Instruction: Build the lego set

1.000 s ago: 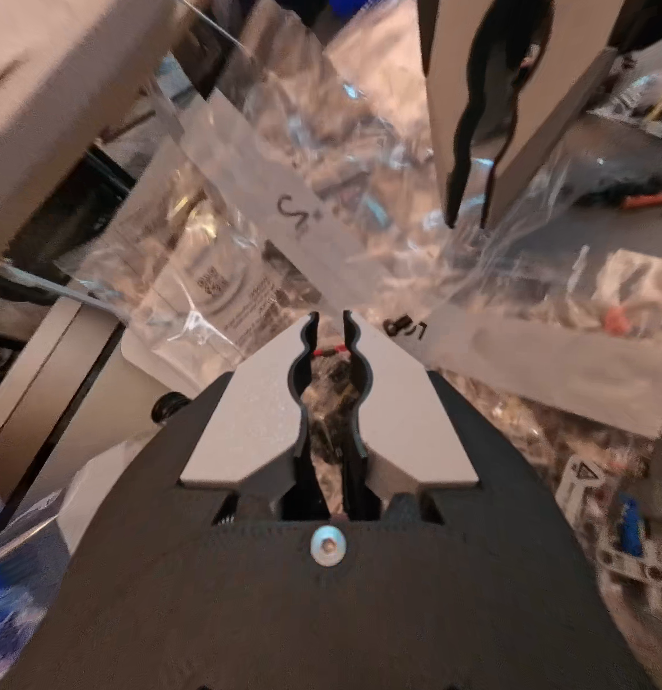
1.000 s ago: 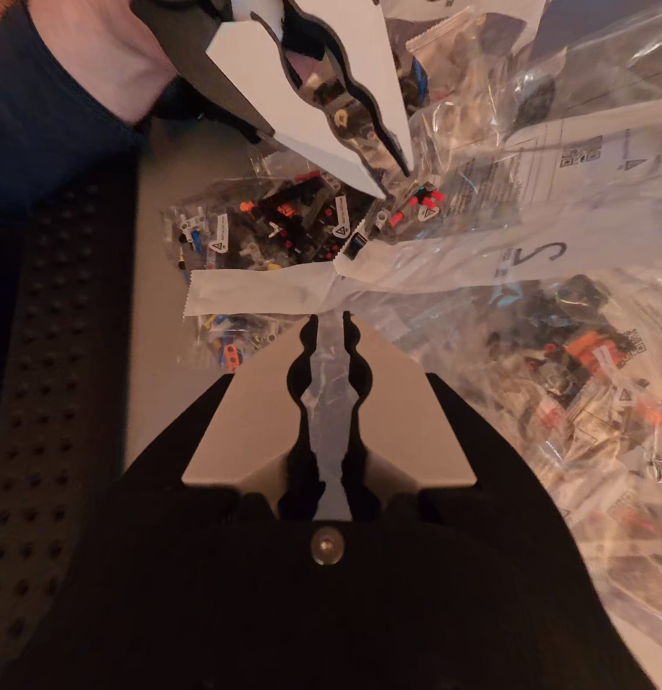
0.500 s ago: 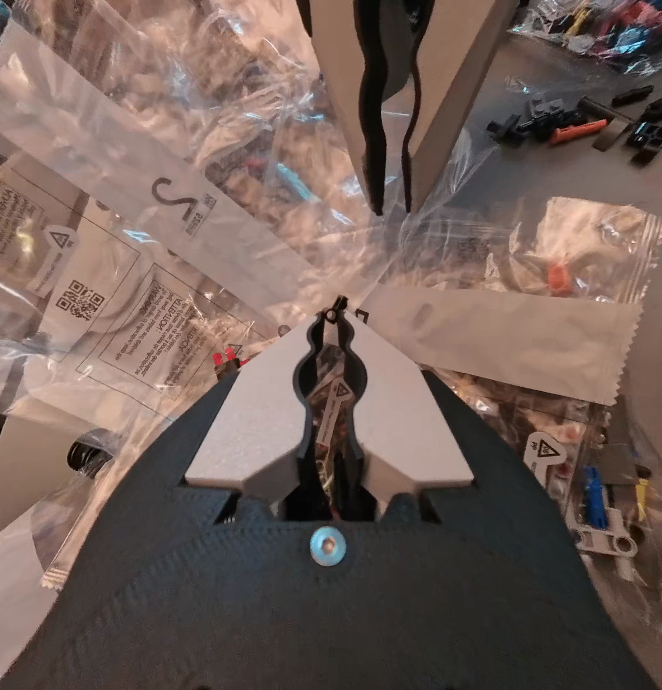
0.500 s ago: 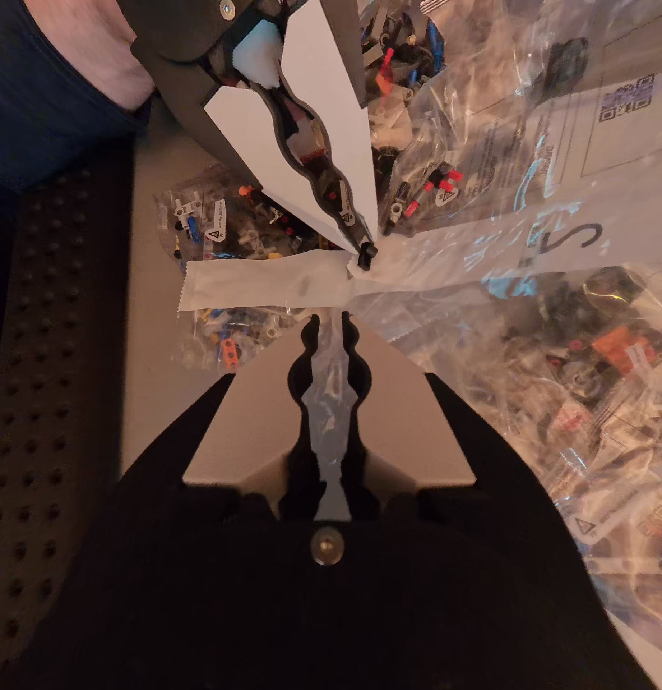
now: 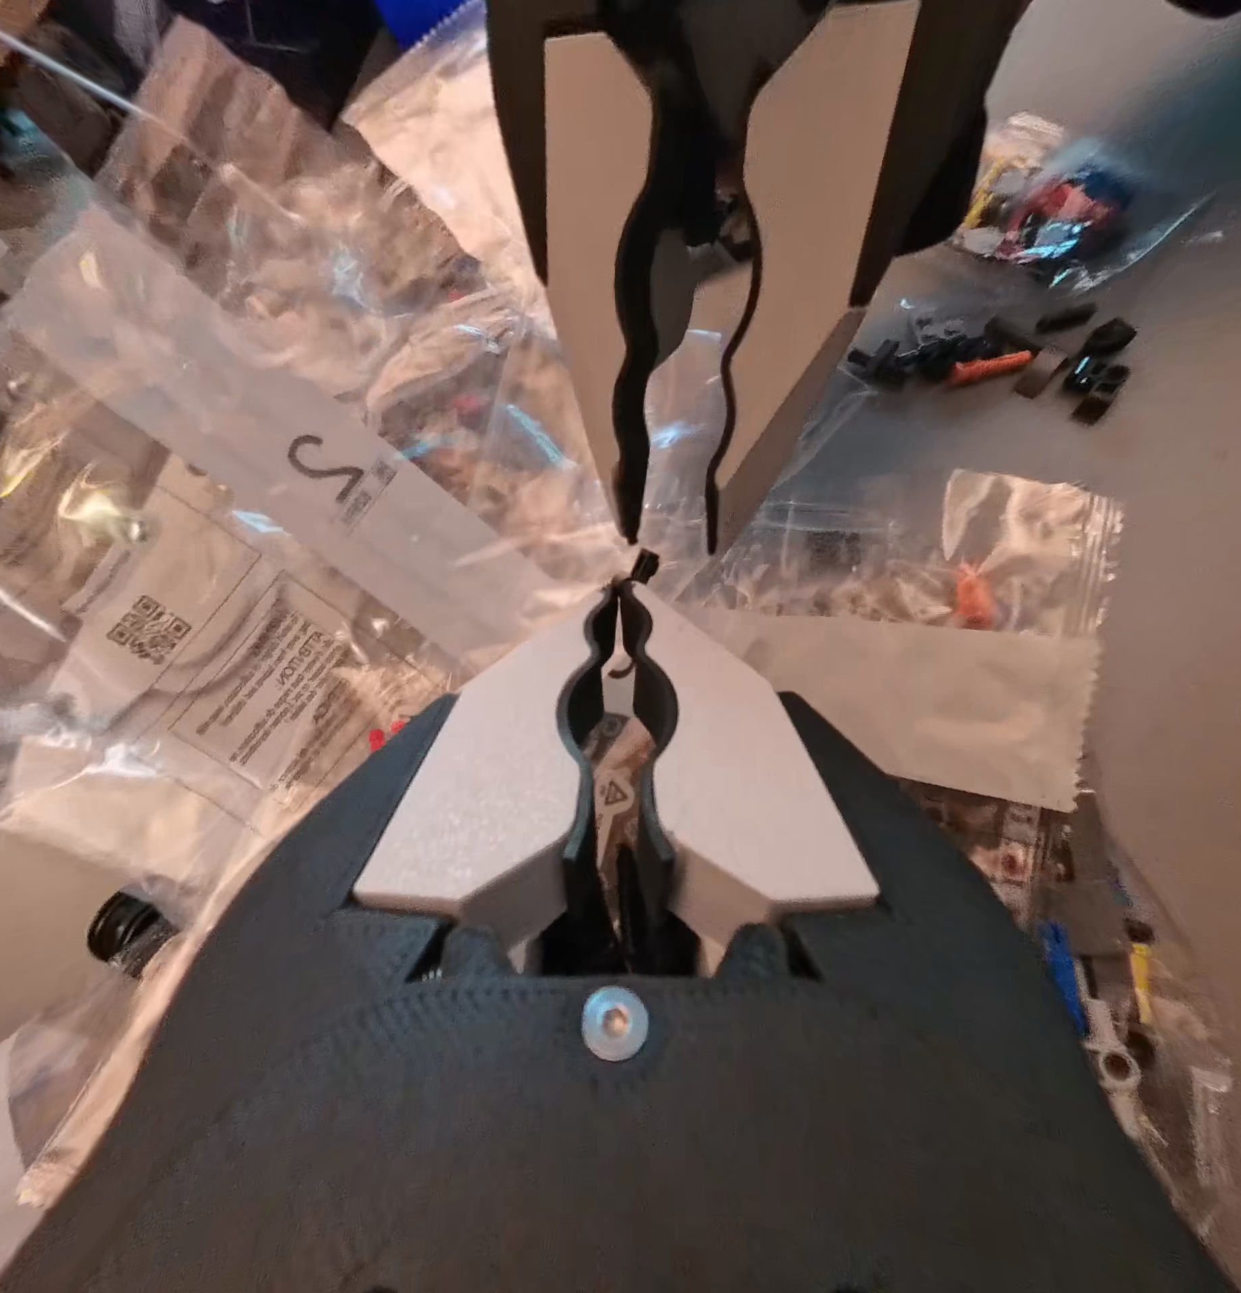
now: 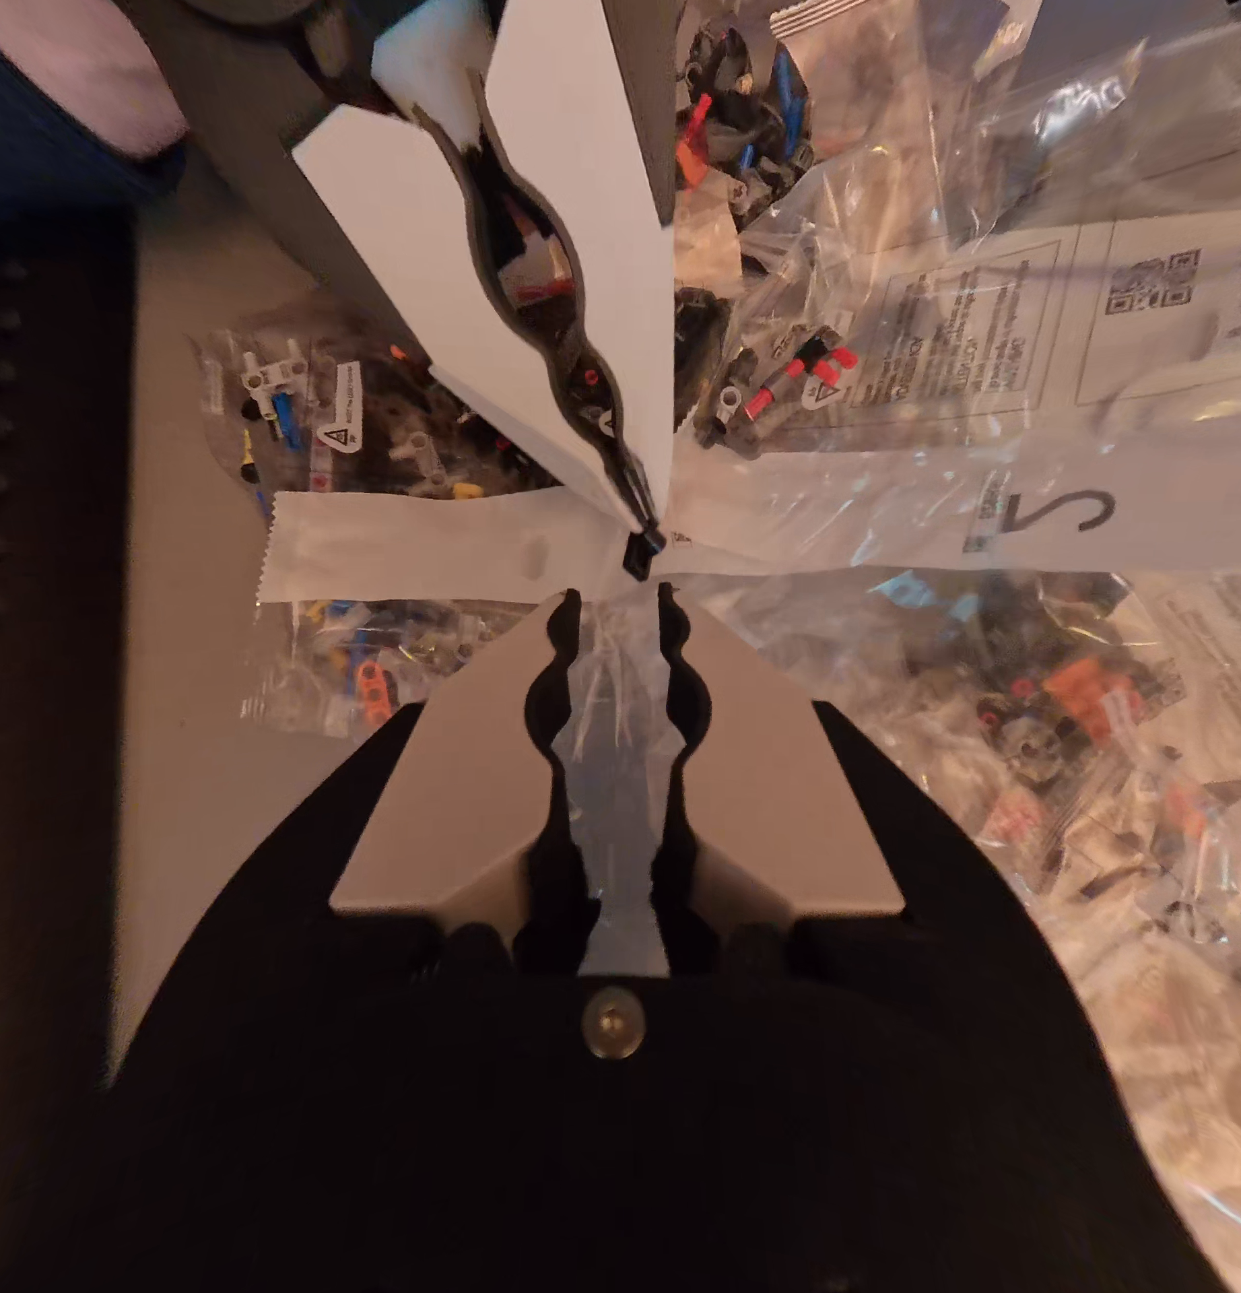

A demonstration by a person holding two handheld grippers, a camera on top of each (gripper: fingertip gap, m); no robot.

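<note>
Two claws meet above a desk strewn with clear bags of Lego parts. Left claw is clamped on a small black pin at its tips; right claw stands apart, just short of it. Closing squarely on the pin's free end should prevent it slipping.

Hobby or lab workbench: grey tabletop heaped with clear parts bags, black perforated mat alongside.
</note>
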